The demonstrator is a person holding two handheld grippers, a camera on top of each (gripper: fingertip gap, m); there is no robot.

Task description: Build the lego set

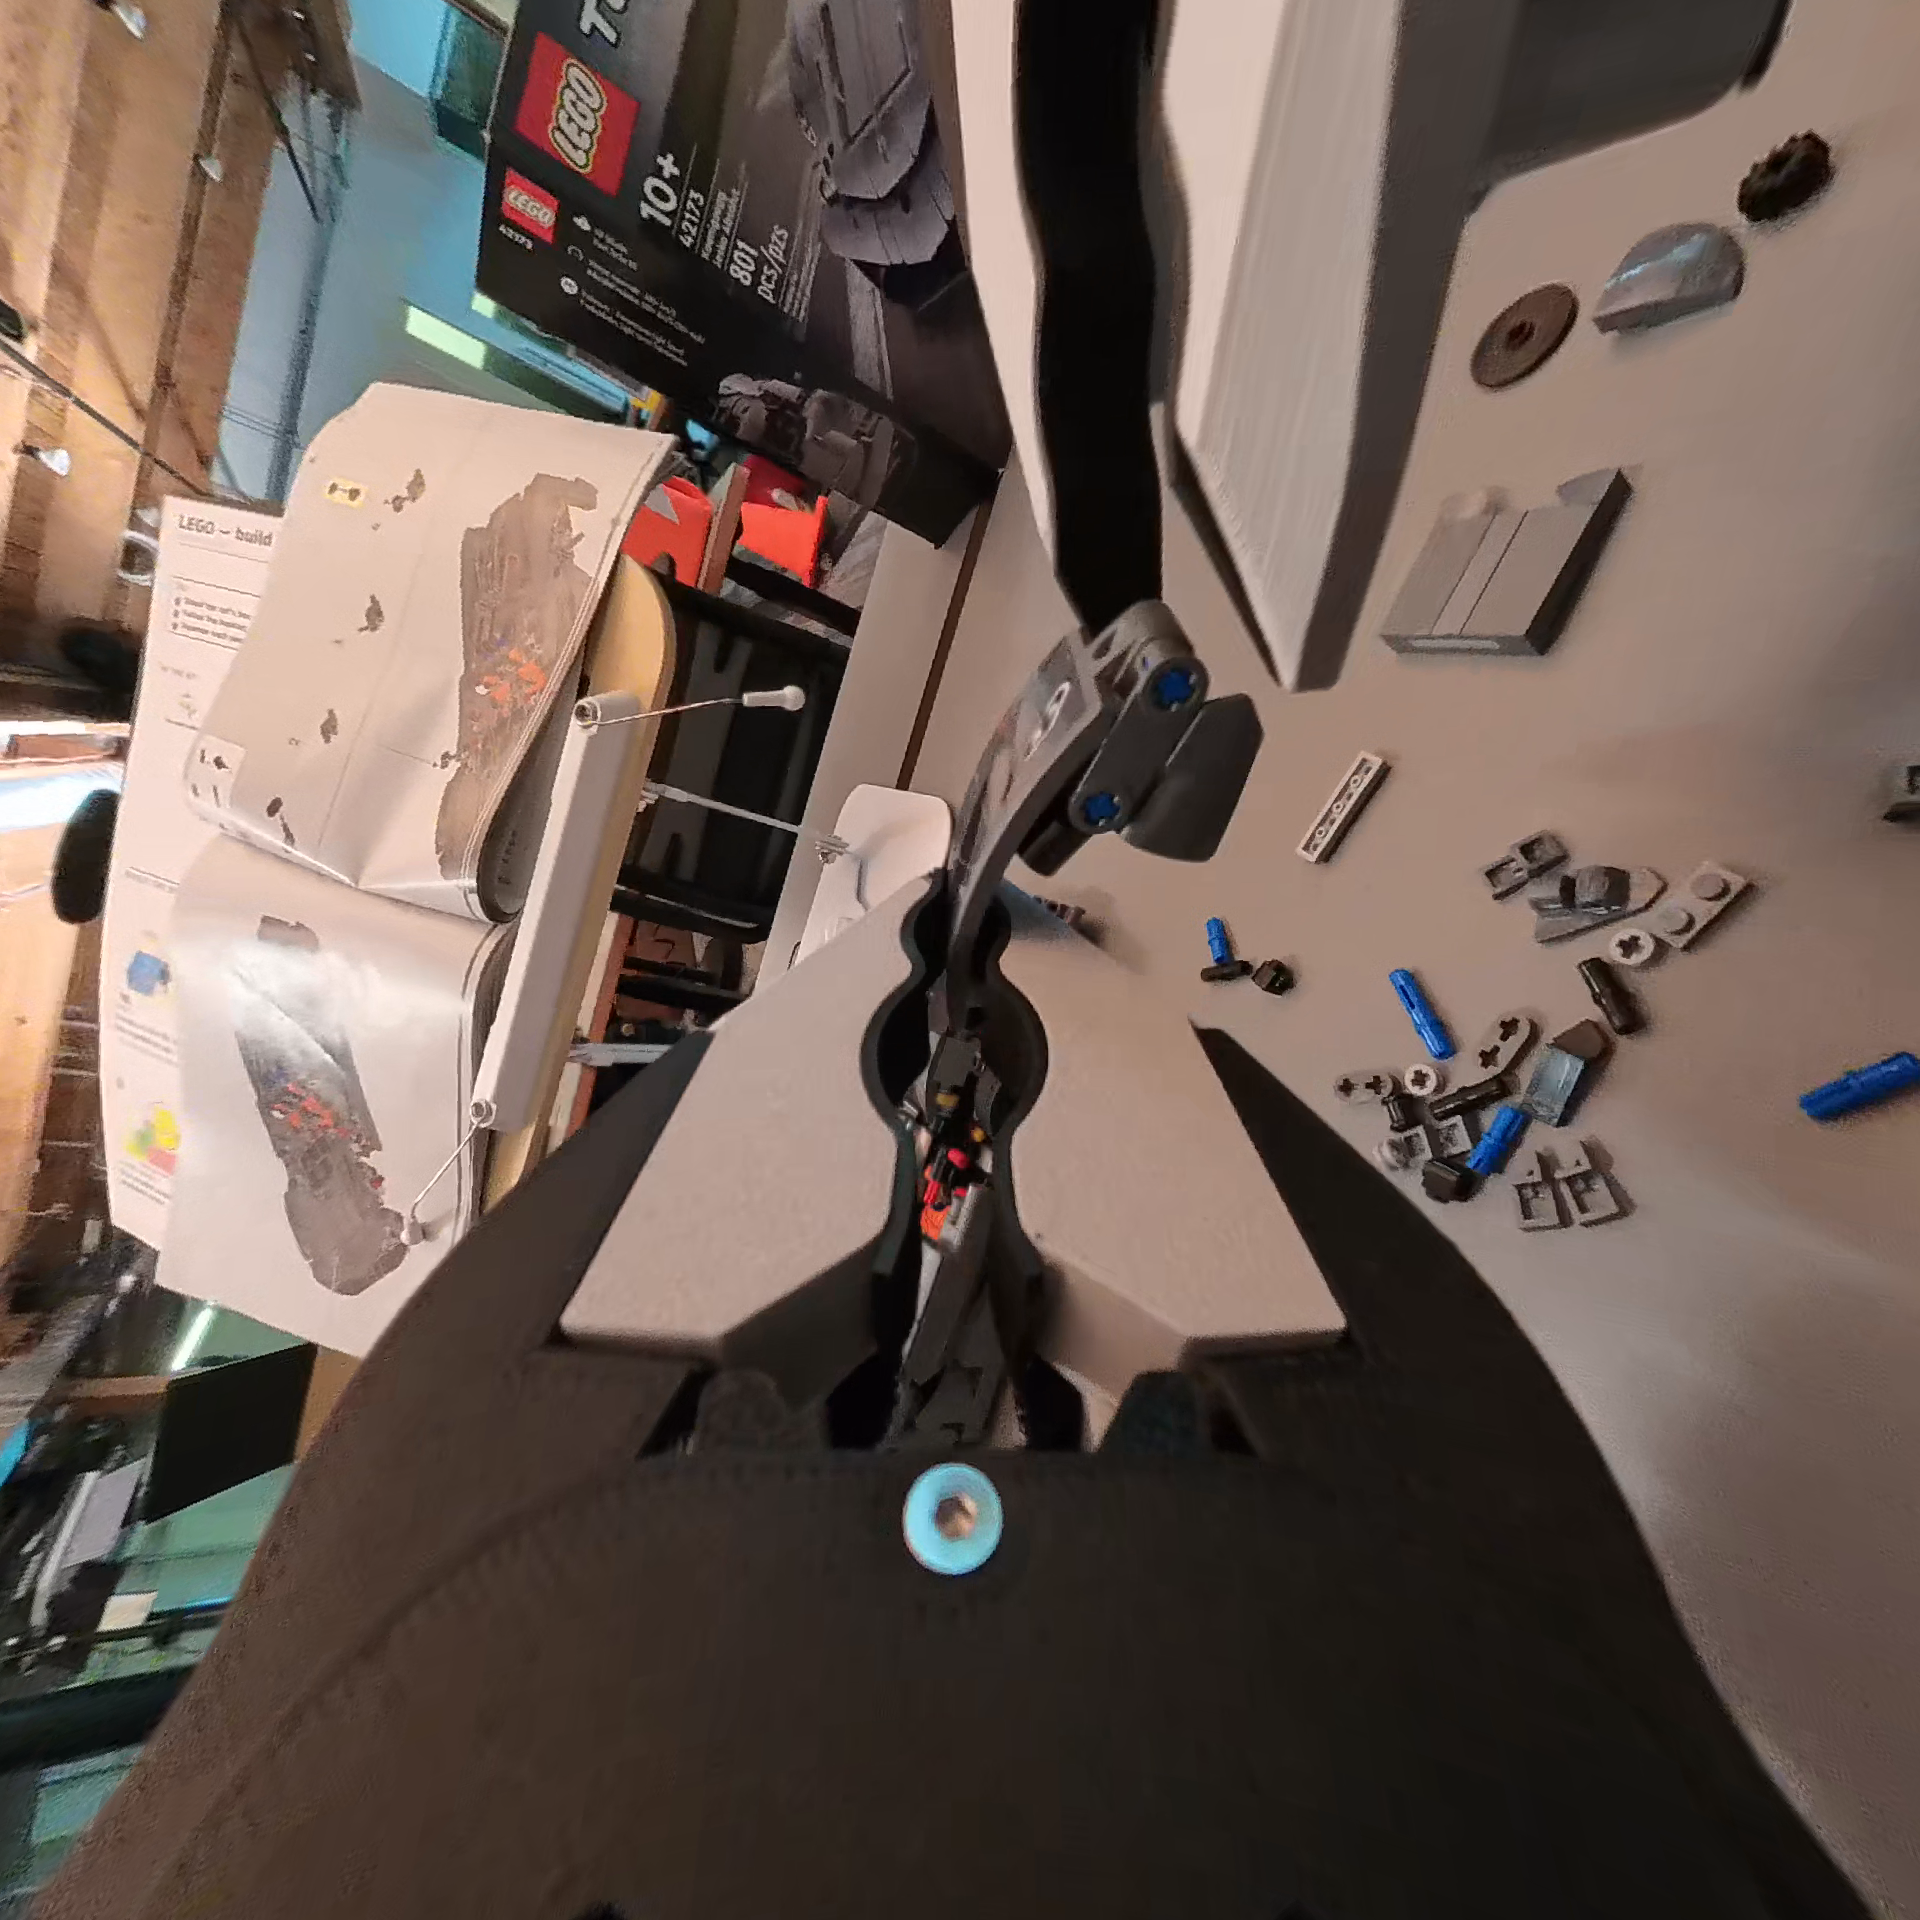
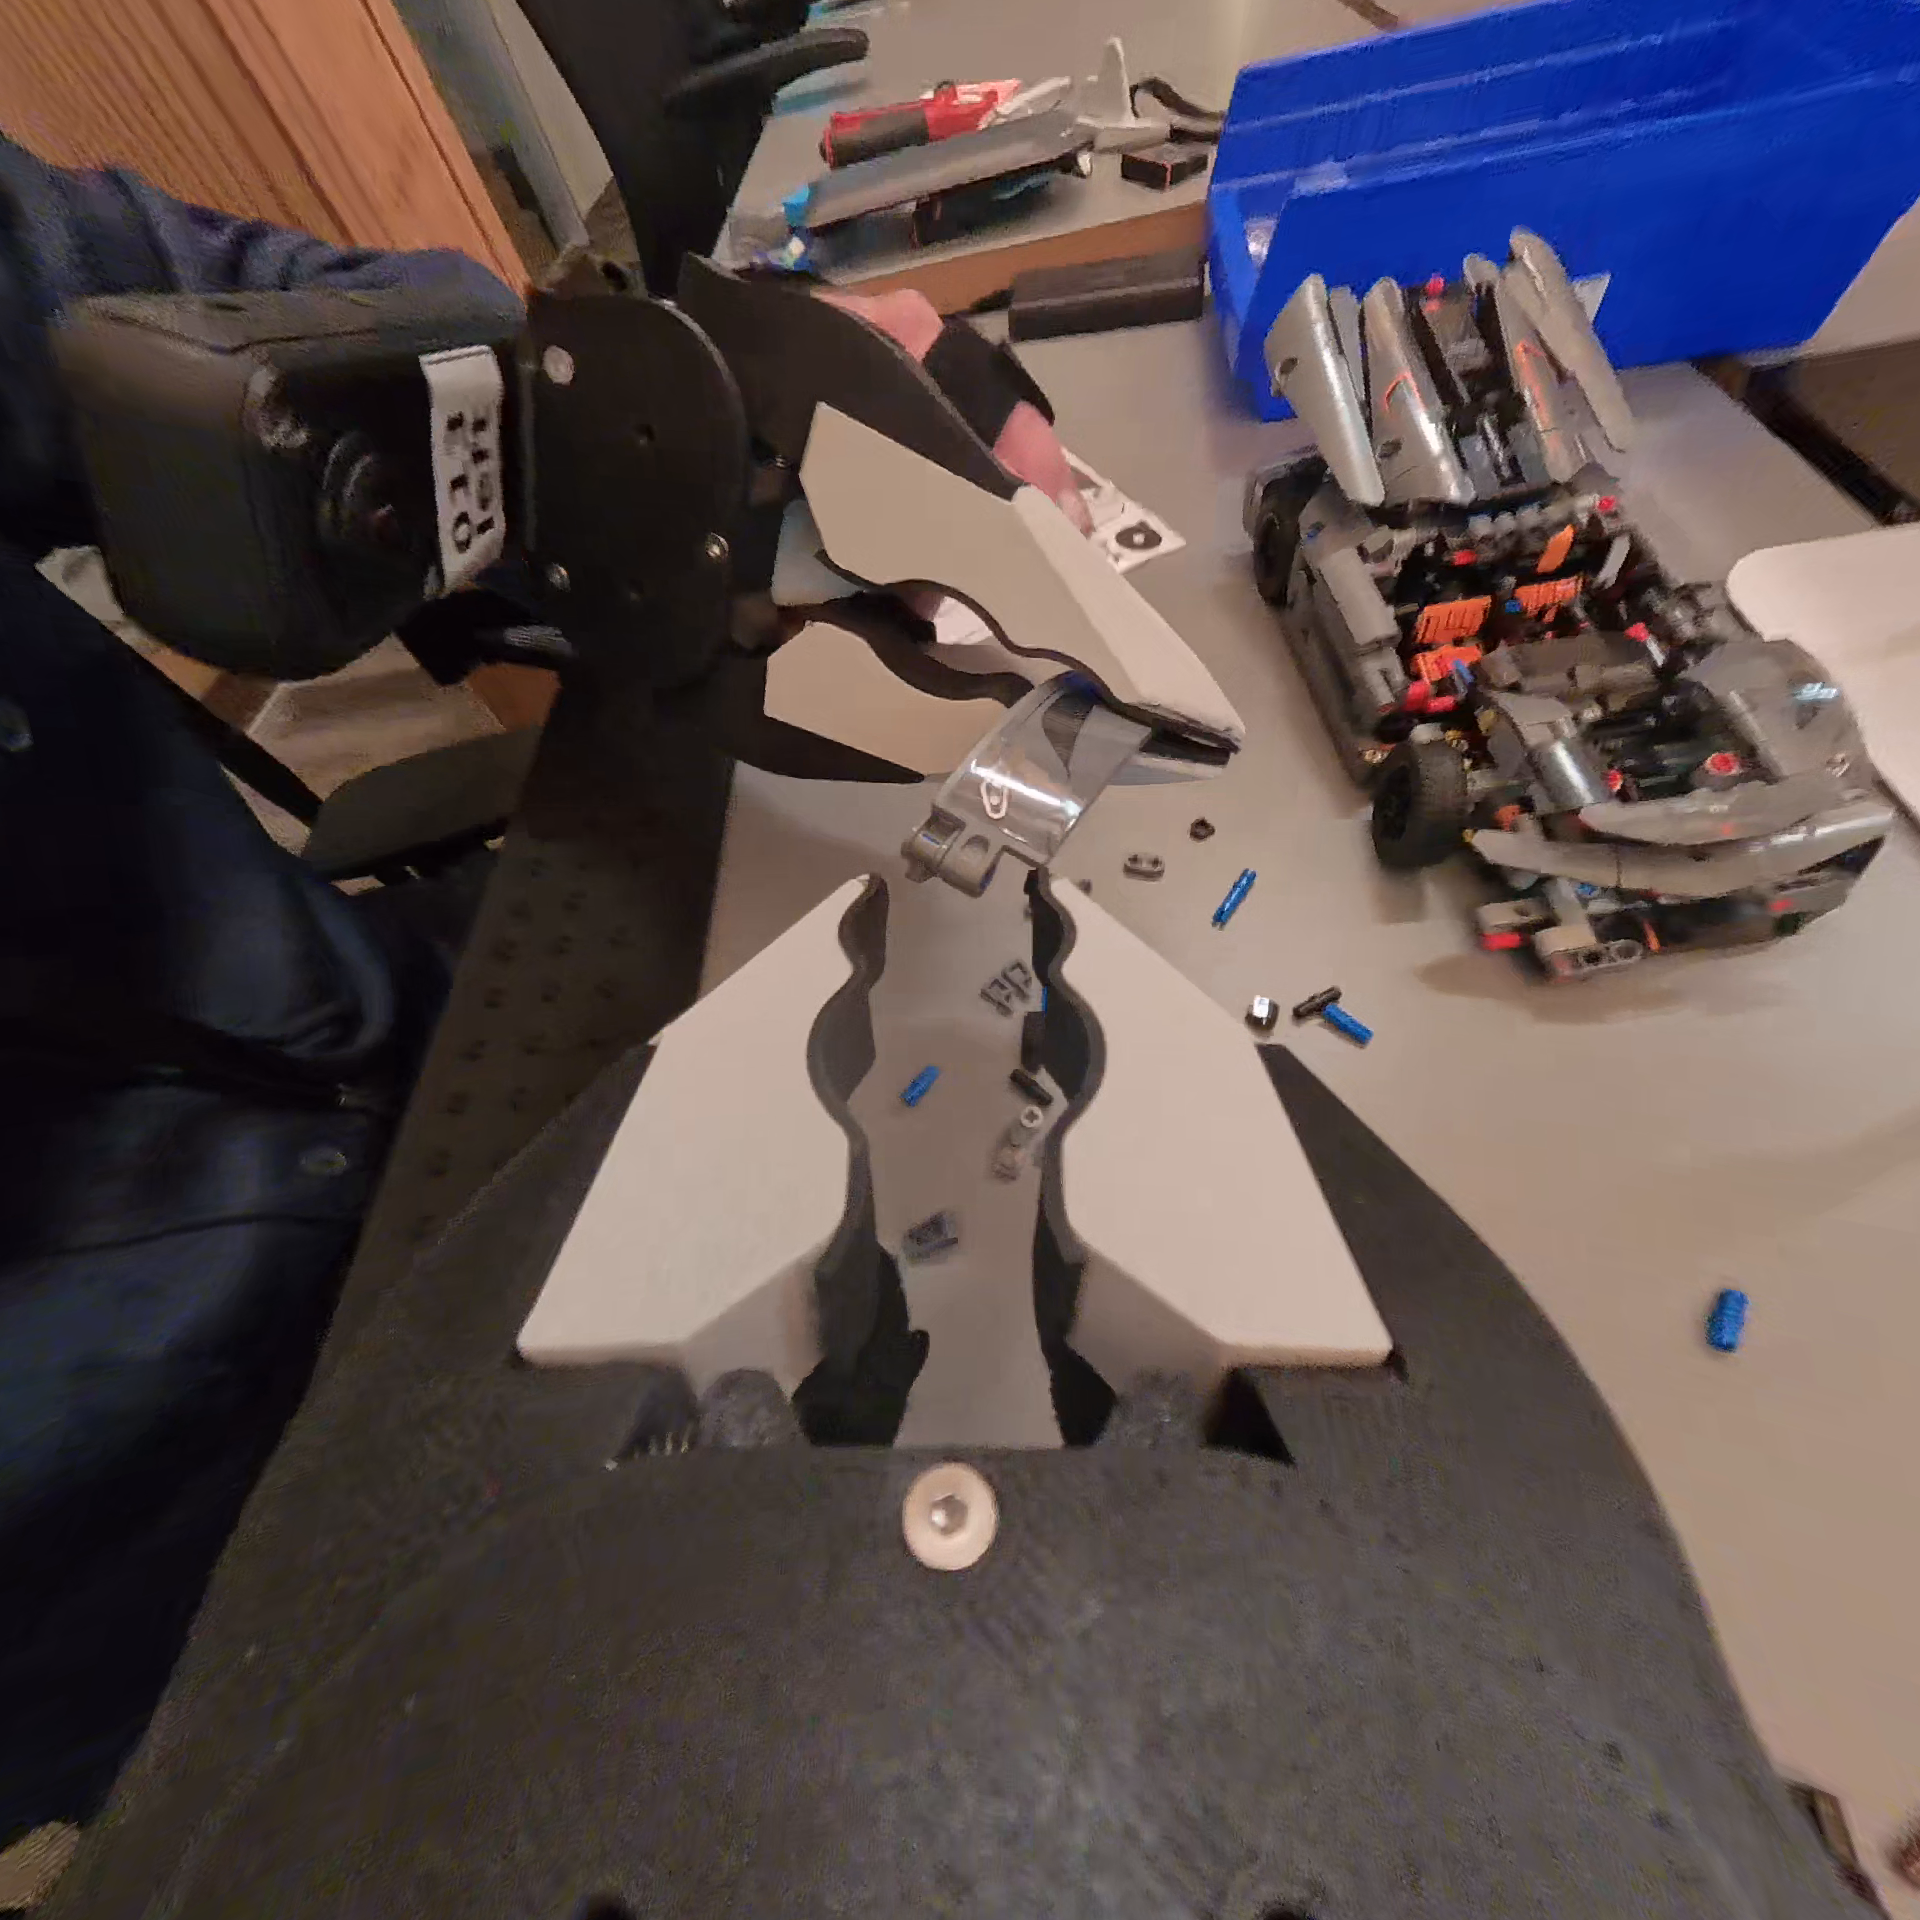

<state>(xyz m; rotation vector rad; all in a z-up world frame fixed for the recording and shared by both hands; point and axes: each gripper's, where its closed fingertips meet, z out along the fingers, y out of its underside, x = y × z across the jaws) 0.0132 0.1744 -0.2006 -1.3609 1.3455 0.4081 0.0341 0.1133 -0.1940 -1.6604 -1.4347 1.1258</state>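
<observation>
My left gripper (image 1: 961, 904) is shut on a curved grey Lego panel (image 1: 1039, 748) with blue pins in its far end. The right wrist view shows that gripper (image 2: 1195, 738) coming in from the left, holding the panel (image 2: 1029, 779) above the table. My right gripper (image 2: 961, 894) is open, and its fingertips (image 2: 862, 904) sit on either side of the panel's pin-hole end. In the left wrist view its black and white fingers (image 1: 1299, 416) reach down to that end. A part-built grey Lego car (image 2: 1558, 675) stands on the table at the right.
Loose small pieces (image 1: 1507, 1091) and blue pins (image 2: 1231, 899) lie scattered on the grey table (image 2: 1507, 1195). A blue bin (image 2: 1558, 156) stands behind the car. An open instruction booklet (image 1: 416, 727) and the Lego box (image 1: 727, 208) stand at the table's edge. A person's dark sleeve (image 2: 156, 935) is at the left. Spacing between my two grippers at the tips: around 6 cm.
</observation>
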